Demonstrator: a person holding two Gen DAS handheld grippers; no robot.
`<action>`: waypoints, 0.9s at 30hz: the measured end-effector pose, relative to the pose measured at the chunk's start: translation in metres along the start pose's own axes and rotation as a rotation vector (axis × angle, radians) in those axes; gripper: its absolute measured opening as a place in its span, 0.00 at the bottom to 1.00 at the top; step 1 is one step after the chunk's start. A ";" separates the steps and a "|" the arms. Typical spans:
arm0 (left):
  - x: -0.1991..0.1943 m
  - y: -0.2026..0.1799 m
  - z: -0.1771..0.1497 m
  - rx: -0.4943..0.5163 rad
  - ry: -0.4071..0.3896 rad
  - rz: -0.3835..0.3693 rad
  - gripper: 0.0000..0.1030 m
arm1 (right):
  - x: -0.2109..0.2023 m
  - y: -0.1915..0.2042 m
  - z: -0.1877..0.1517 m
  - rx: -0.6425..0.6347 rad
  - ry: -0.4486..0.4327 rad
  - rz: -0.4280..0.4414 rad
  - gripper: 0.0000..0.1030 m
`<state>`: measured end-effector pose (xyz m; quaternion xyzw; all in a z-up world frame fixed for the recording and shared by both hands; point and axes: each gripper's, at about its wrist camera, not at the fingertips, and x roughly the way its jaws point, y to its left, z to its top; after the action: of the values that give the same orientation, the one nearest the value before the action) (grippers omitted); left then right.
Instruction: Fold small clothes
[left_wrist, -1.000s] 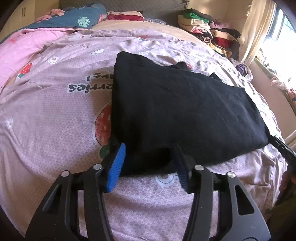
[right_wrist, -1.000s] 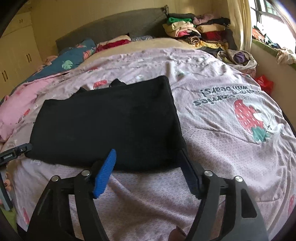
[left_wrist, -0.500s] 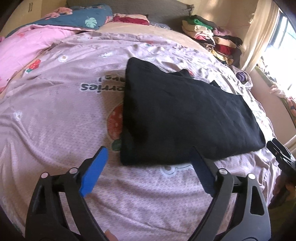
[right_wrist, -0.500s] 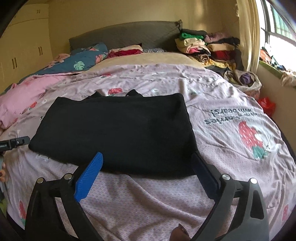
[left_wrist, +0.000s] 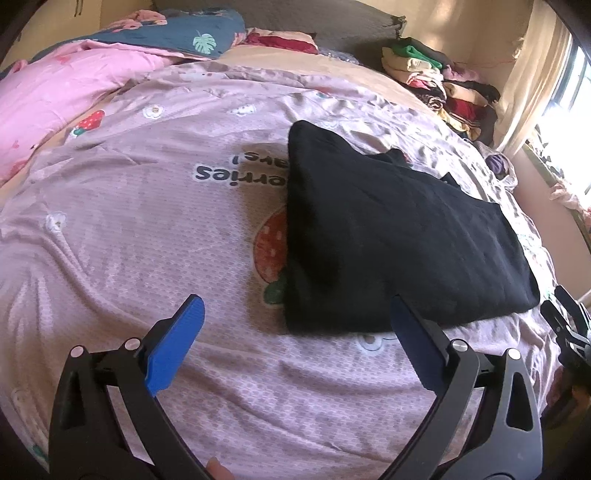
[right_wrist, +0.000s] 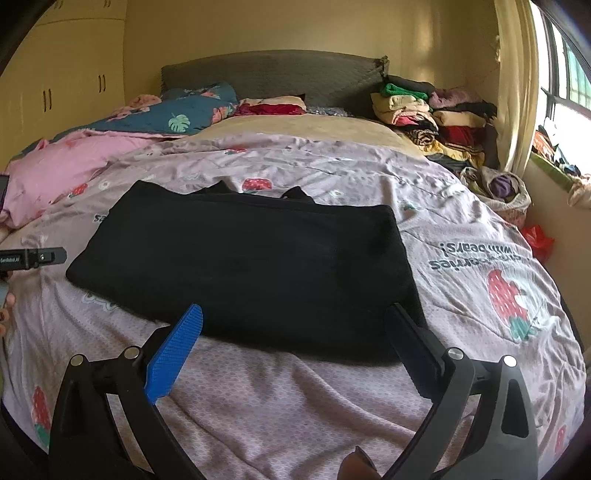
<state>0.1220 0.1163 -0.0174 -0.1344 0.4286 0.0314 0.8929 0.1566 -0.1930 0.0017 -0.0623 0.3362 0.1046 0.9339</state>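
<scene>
A black garment (left_wrist: 388, 236) lies folded flat into a rectangle on the pink strawberry-print bedspread (left_wrist: 147, 229); it also shows in the right wrist view (right_wrist: 251, 262). My left gripper (left_wrist: 295, 314) is open and empty, held just short of the garment's near left corner. My right gripper (right_wrist: 295, 325) is open and empty, just short of the garment's near right edge. The right gripper's tip (left_wrist: 565, 314) shows at the left view's right edge, and the left gripper's tip (right_wrist: 33, 256) at the right view's left edge.
A stack of folded clothes (right_wrist: 428, 110) sits at the back right by the grey headboard (right_wrist: 273, 74). A pink quilt (right_wrist: 66, 166) and blue floral bedding (right_wrist: 173, 114) lie at the back left. A window (right_wrist: 569, 85) is on the right wall.
Both grippers have opened, let go of the garment's near edge and pulled back from it. The garment now lies flat on the bed.
</scene>
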 end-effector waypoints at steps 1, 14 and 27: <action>0.000 0.002 0.001 -0.005 -0.001 0.005 0.91 | 0.000 0.004 0.001 -0.004 0.000 0.006 0.95; 0.000 0.017 0.006 -0.022 -0.016 0.038 0.91 | 0.008 0.072 0.011 -0.115 -0.006 0.107 0.96; 0.020 0.014 0.024 -0.023 0.002 0.036 0.91 | 0.026 0.139 0.021 -0.213 0.002 0.206 0.96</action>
<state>0.1502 0.1350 -0.0217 -0.1370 0.4315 0.0520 0.8902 0.1562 -0.0505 -0.0051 -0.1265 0.3287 0.2349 0.9059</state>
